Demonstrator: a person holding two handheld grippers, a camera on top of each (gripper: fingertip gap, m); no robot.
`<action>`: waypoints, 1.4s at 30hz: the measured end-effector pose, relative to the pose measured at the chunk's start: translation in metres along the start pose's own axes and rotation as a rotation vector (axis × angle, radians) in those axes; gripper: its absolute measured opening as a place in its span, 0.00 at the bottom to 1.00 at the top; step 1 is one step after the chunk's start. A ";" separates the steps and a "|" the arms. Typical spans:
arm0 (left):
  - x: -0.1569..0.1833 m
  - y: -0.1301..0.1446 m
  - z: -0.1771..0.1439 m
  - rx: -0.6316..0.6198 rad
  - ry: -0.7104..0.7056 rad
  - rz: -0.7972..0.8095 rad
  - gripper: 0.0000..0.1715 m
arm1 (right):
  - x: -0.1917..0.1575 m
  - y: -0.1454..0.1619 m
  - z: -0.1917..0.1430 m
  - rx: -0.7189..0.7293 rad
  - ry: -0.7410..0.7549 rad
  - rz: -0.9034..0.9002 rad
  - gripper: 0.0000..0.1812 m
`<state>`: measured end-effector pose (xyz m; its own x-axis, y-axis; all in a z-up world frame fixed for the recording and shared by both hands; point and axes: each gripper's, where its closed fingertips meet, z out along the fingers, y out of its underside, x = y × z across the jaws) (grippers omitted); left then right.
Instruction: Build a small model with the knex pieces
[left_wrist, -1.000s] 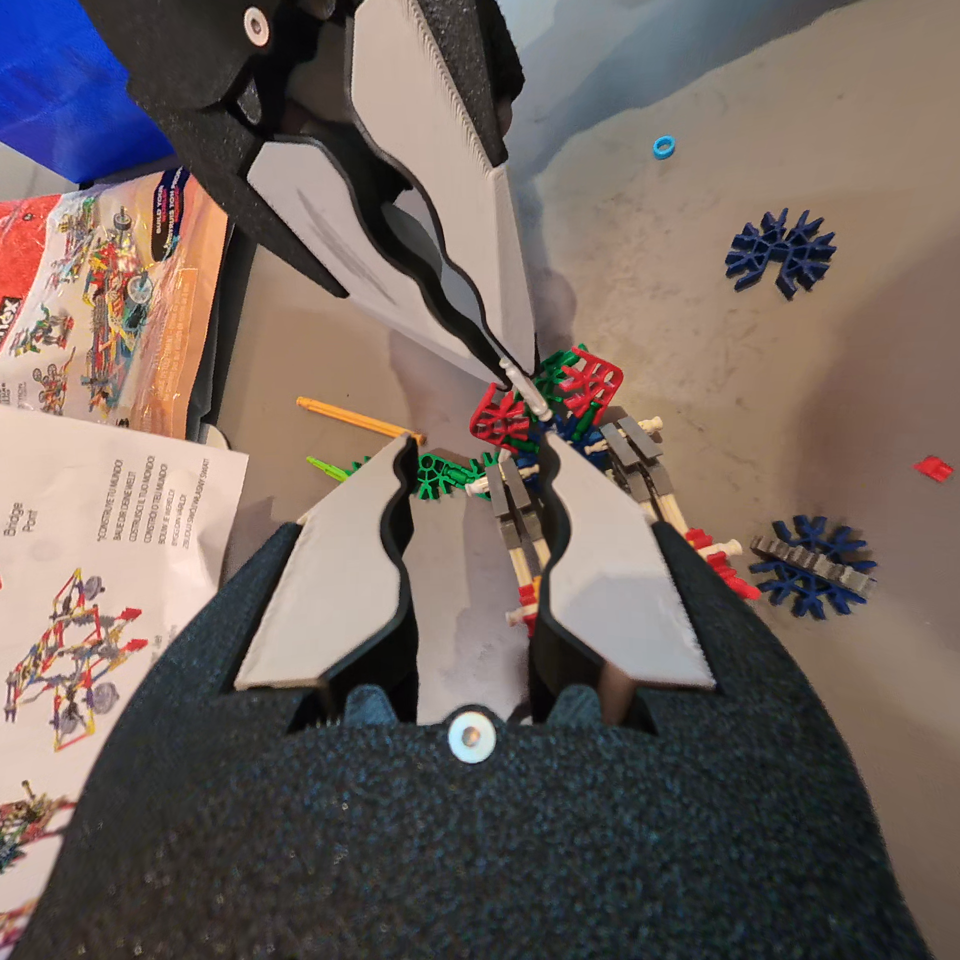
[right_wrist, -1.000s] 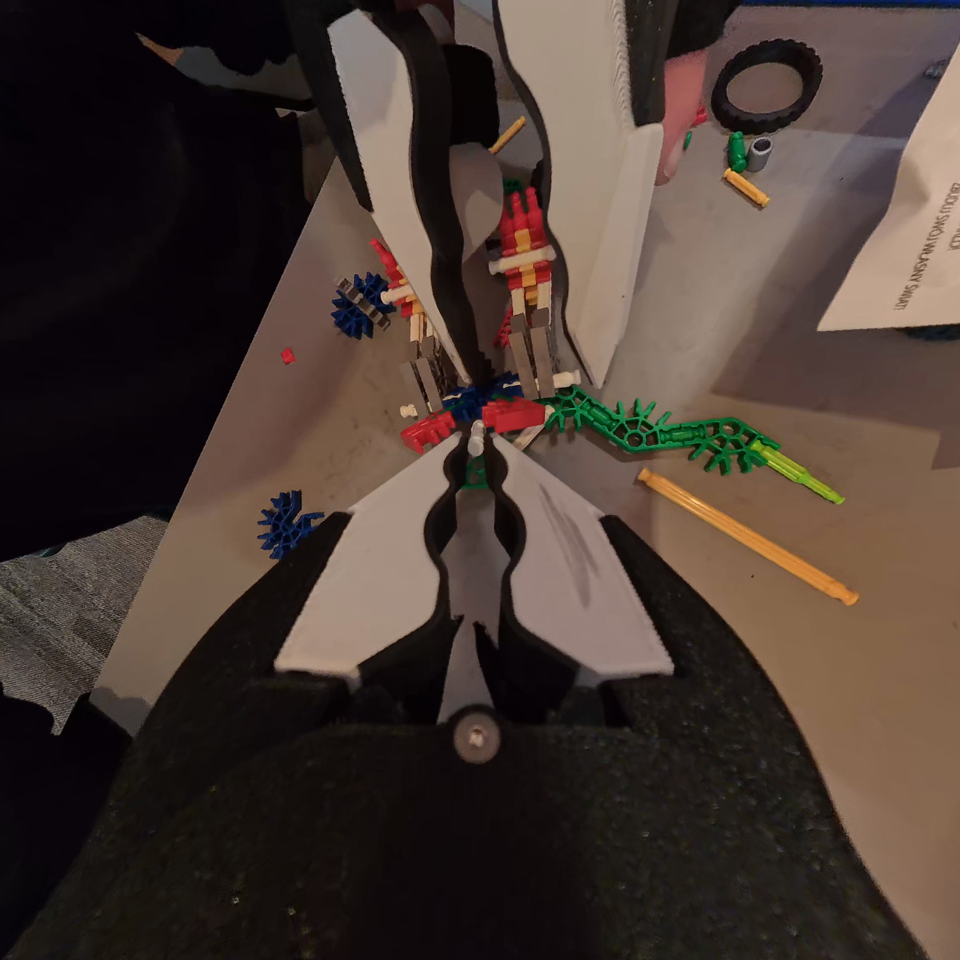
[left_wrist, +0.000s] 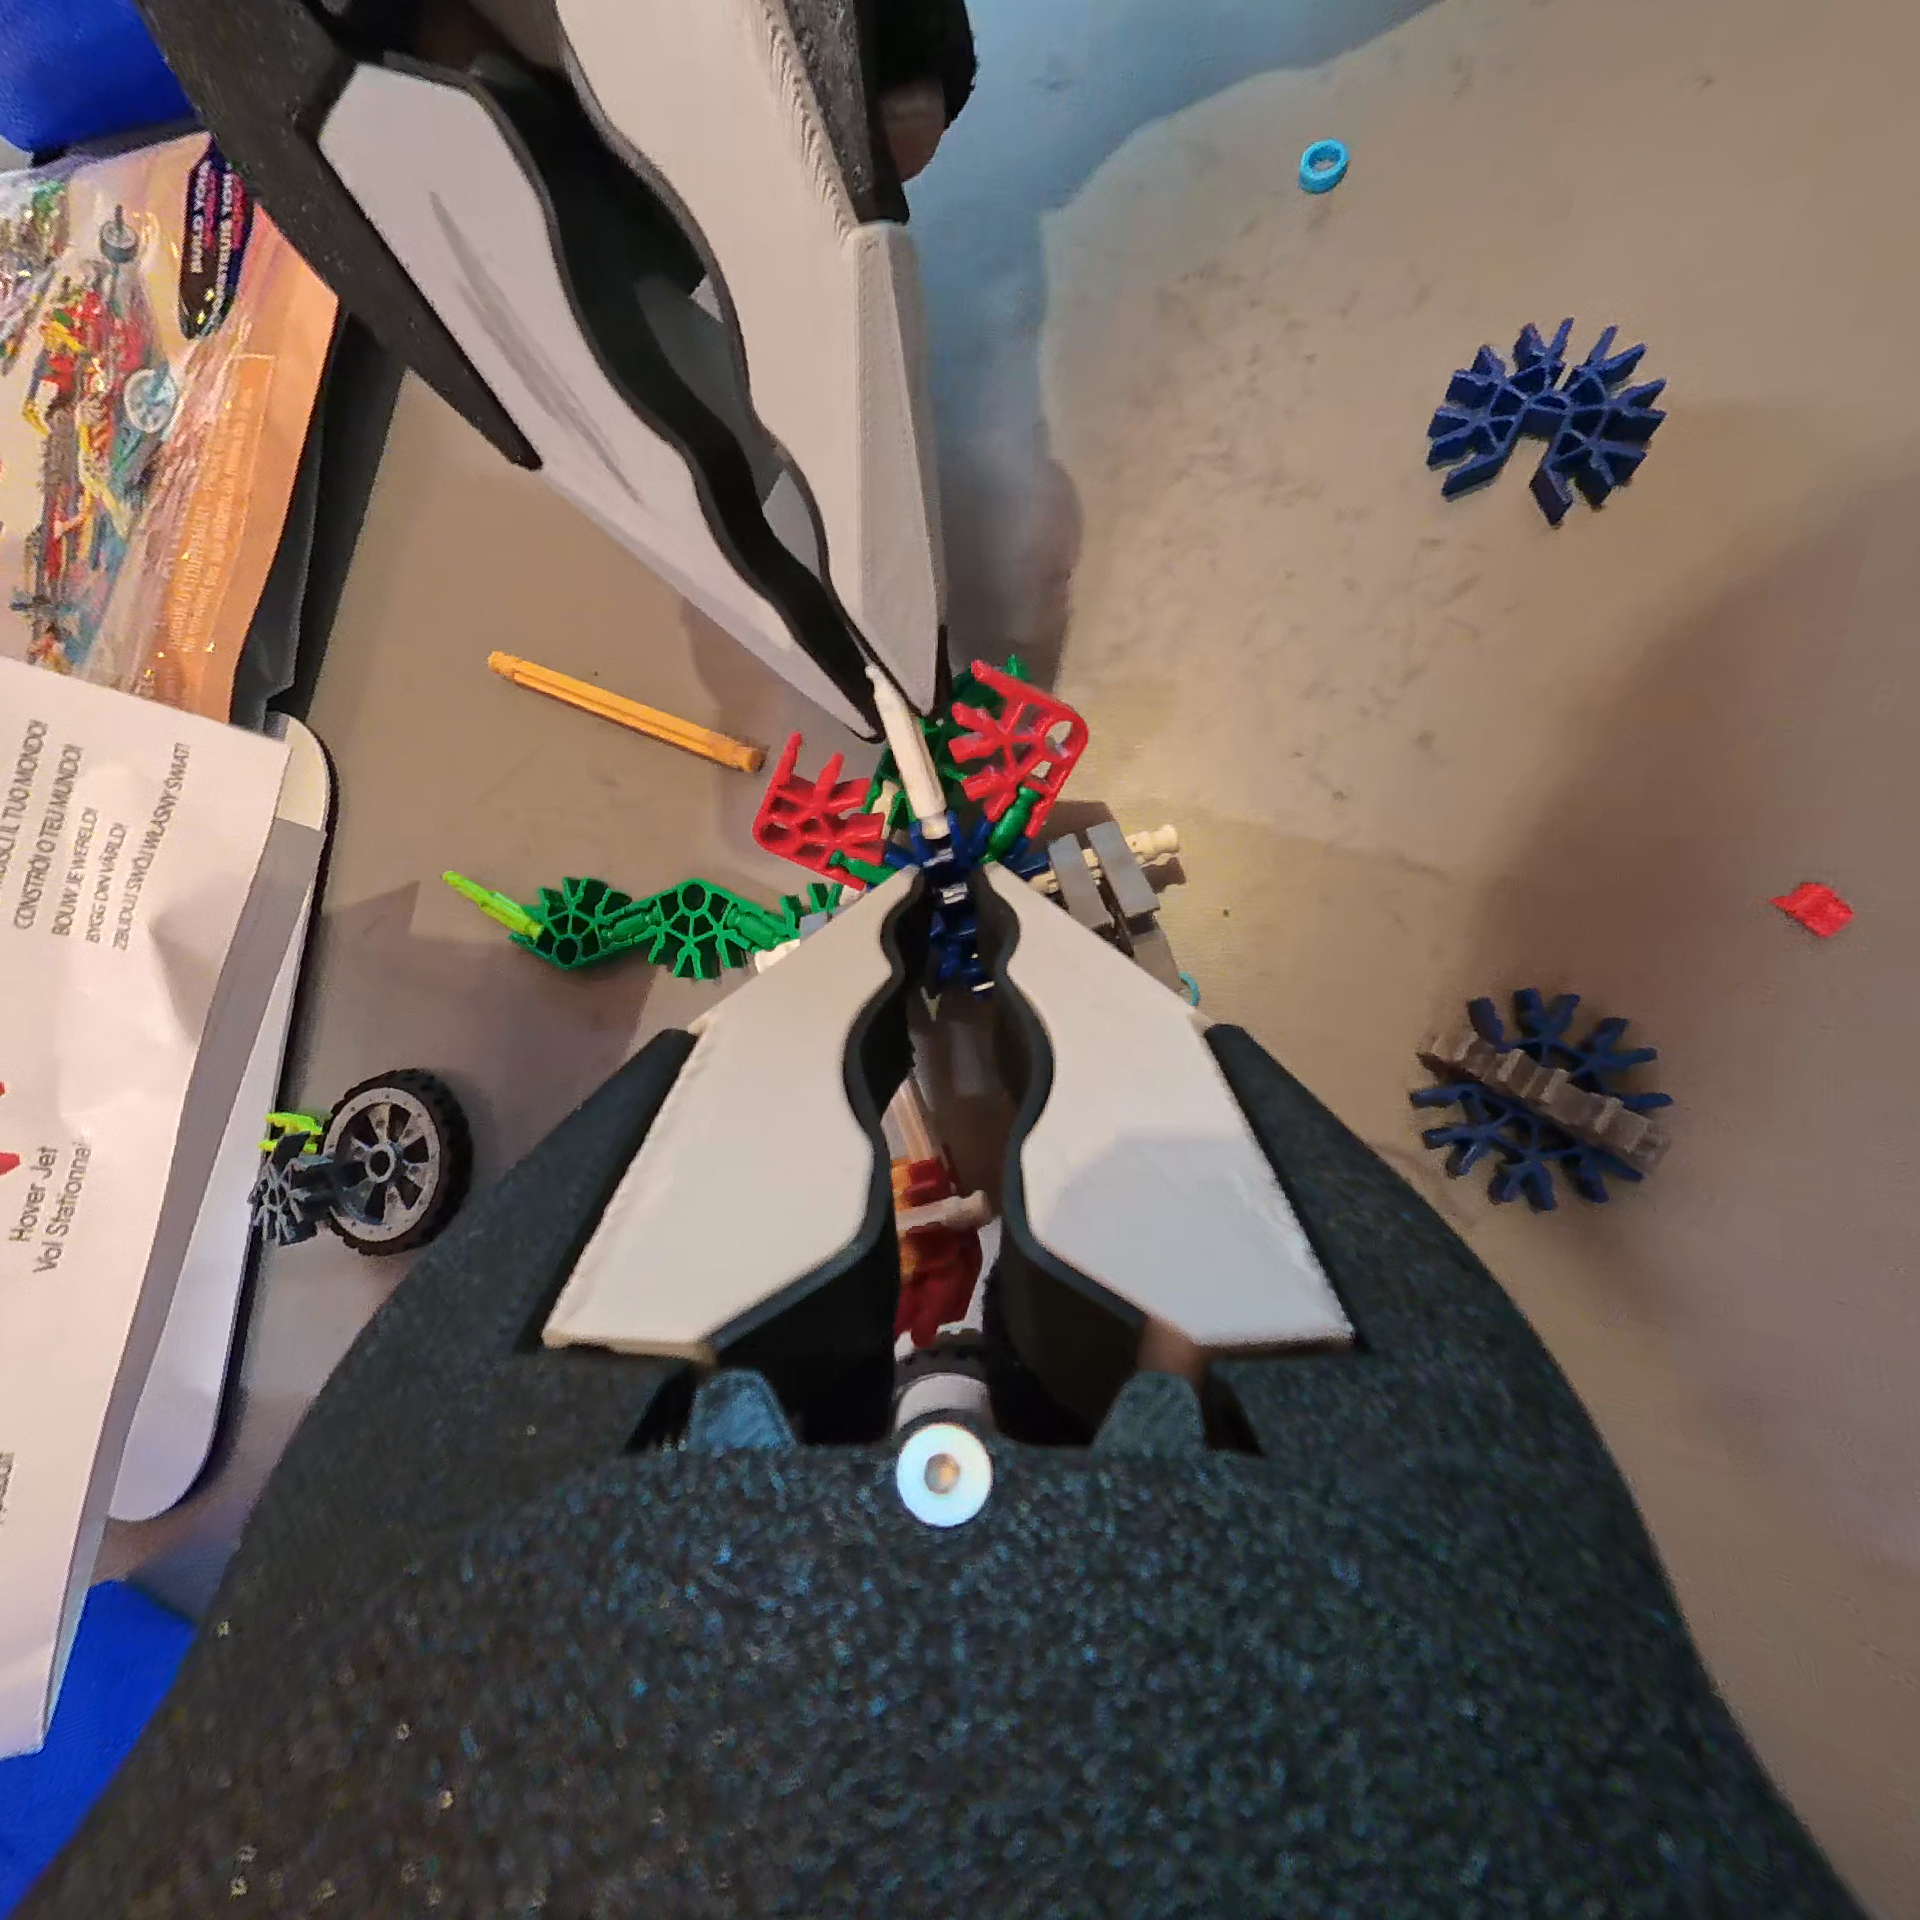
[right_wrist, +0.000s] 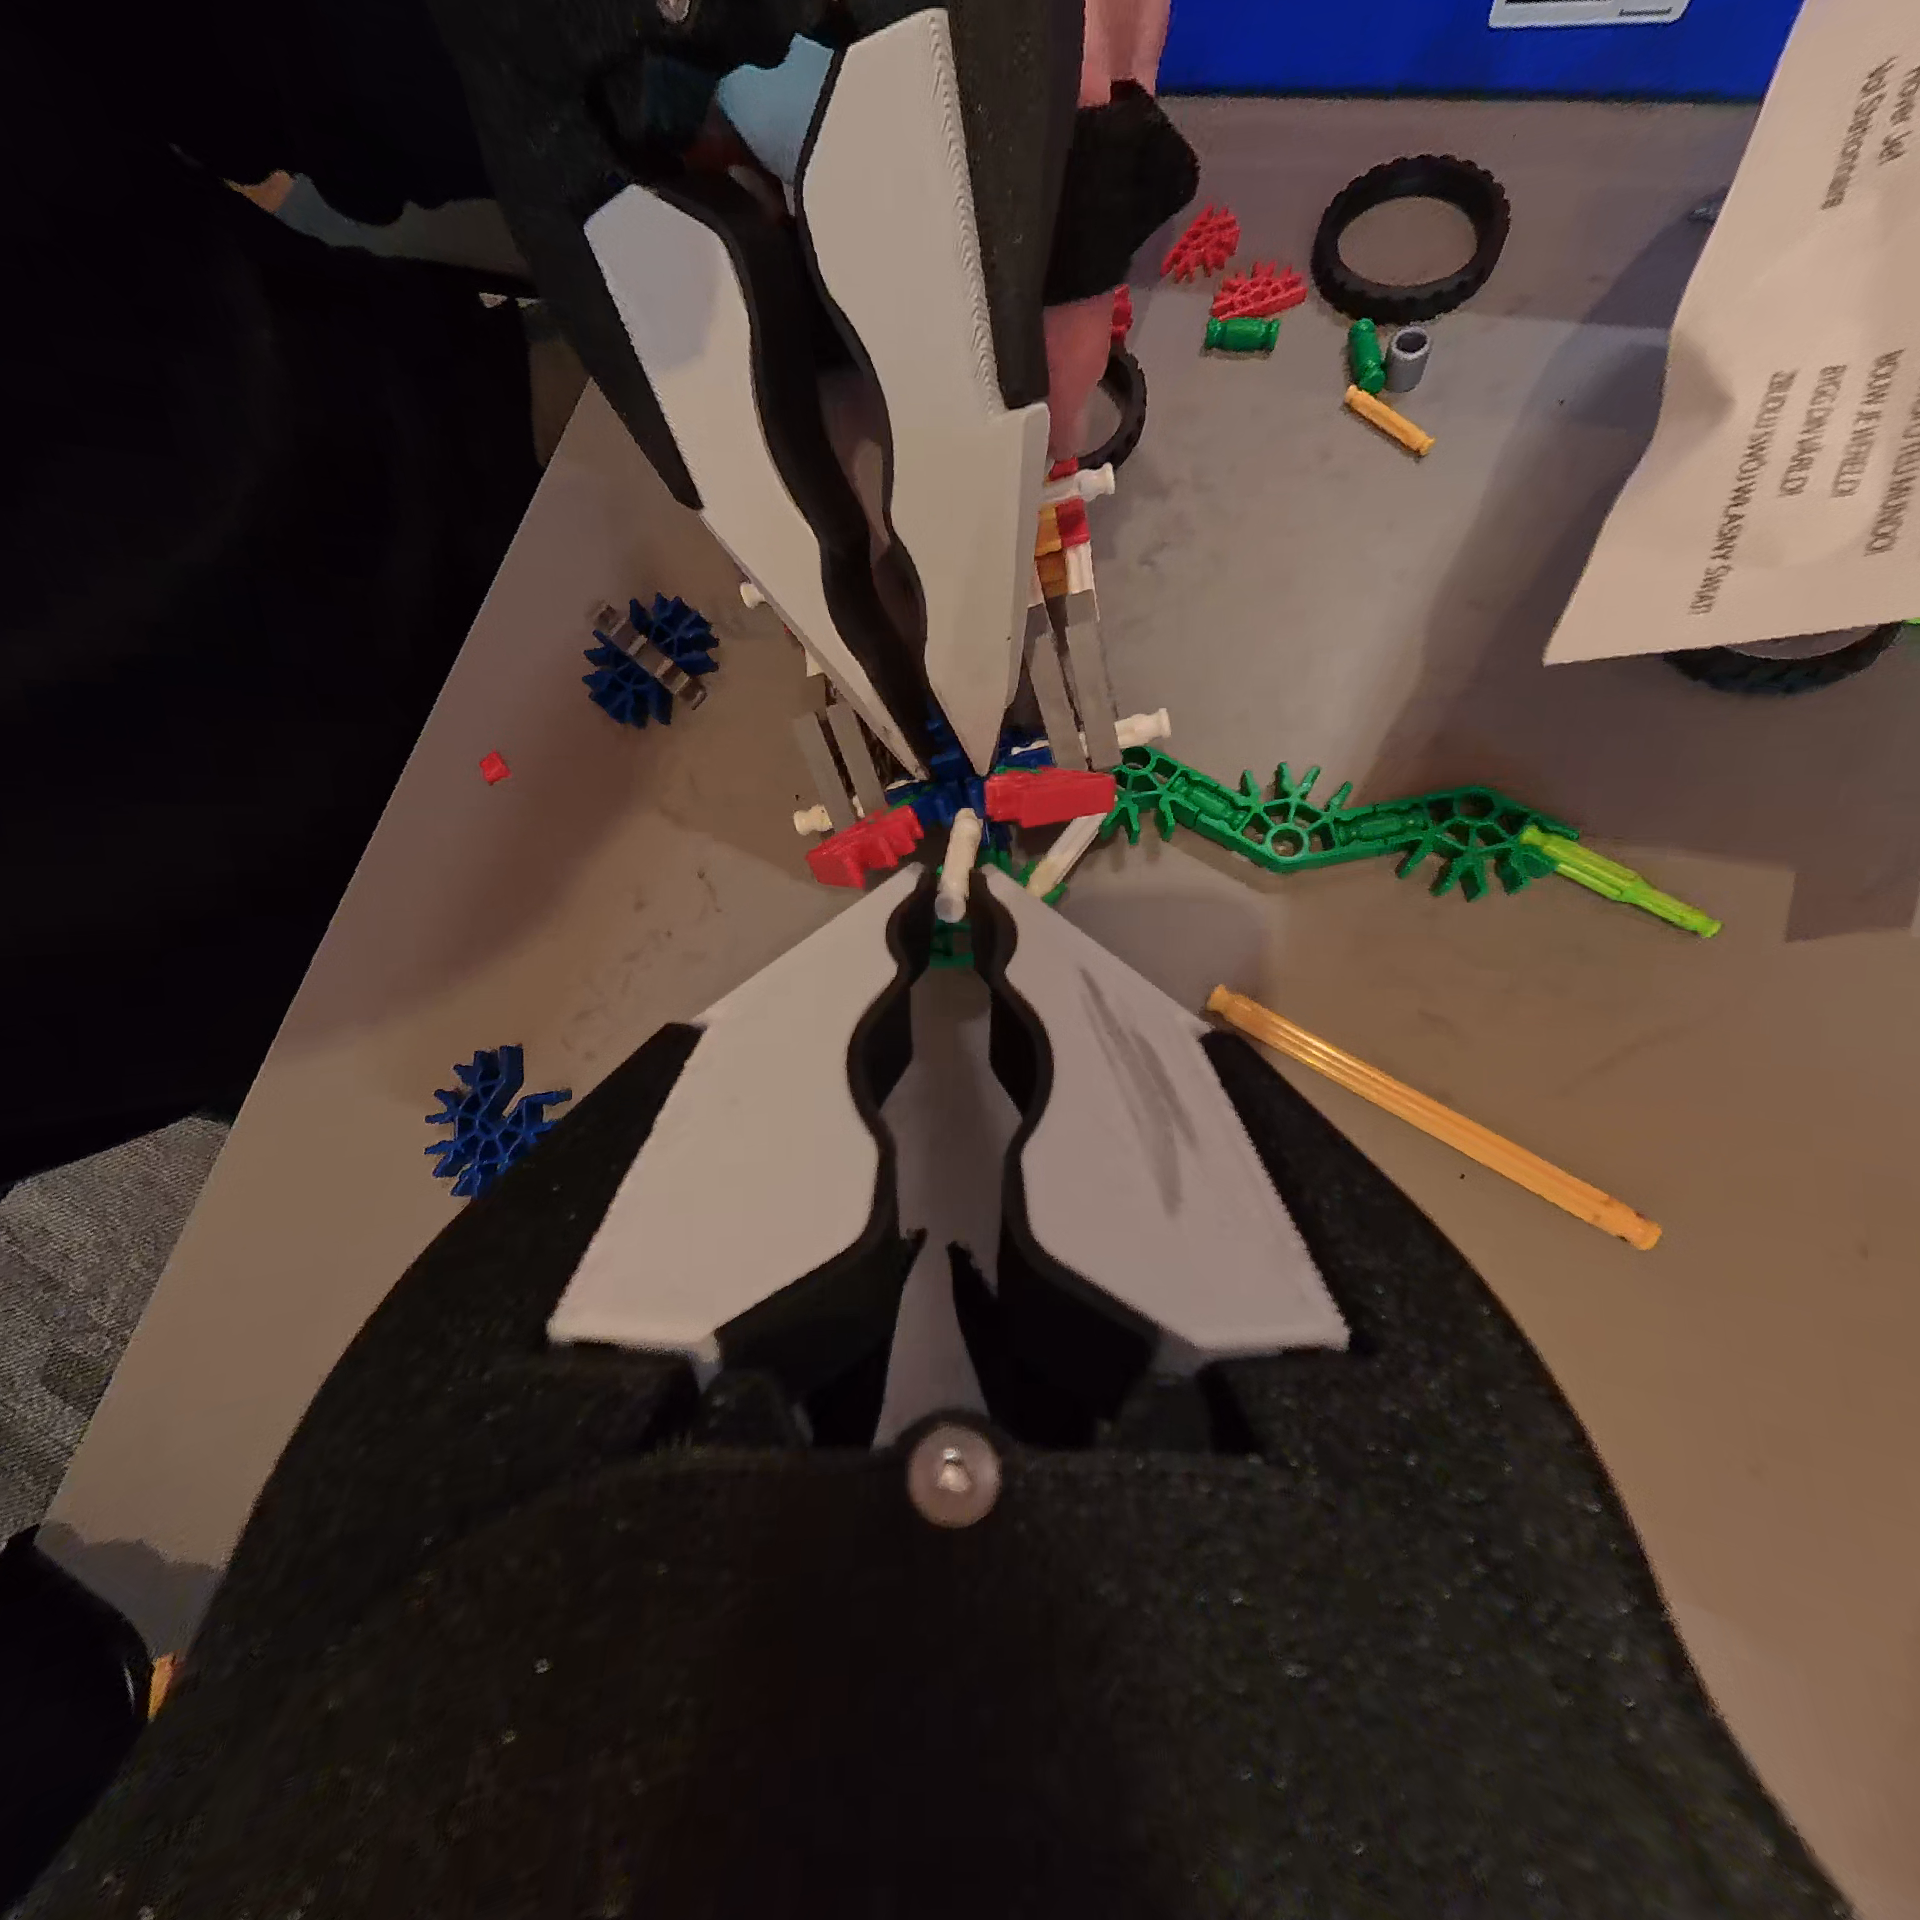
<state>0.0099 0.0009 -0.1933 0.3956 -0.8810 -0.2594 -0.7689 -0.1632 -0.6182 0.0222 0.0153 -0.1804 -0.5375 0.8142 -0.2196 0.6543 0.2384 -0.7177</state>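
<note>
The left gripper (left_wrist: 951, 883) is closed on a blue snowflake connector (left_wrist: 951, 914) at the middle of a small toy model (left_wrist: 1101, 873) of grey, red and white pieces on the table (left_wrist: 1299, 675). The right gripper (right_wrist: 951, 883) pinches a short white rod (right_wrist: 958, 857) whose far end meets that connector. A green chain of connectors (right_wrist: 1340, 826) trails from the model.

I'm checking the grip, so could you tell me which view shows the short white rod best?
The left wrist view: the white rod runs clear from the right claw down to the blue connector. In the right wrist view the rod is foreshortened, its near end hidden between that claw's fingertips.
</note>
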 end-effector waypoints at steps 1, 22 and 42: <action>-0.001 0.000 0.000 0.003 0.000 -0.003 0.04 | 0.001 -0.001 0.000 0.003 0.002 0.000 0.03; -0.011 0.005 -0.002 0.049 -0.009 -0.047 0.04 | 0.014 0.004 -0.002 0.013 0.016 0.050 0.03; -0.012 0.006 -0.002 0.058 0.001 -0.031 0.04 | 0.016 -0.002 0.004 0.052 0.004 0.089 0.03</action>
<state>-0.0011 0.0095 -0.1924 0.4183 -0.8763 -0.2391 -0.7262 -0.1645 -0.6676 0.0103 0.0263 -0.1850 -0.4761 0.8329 -0.2820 0.6709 0.1367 -0.7289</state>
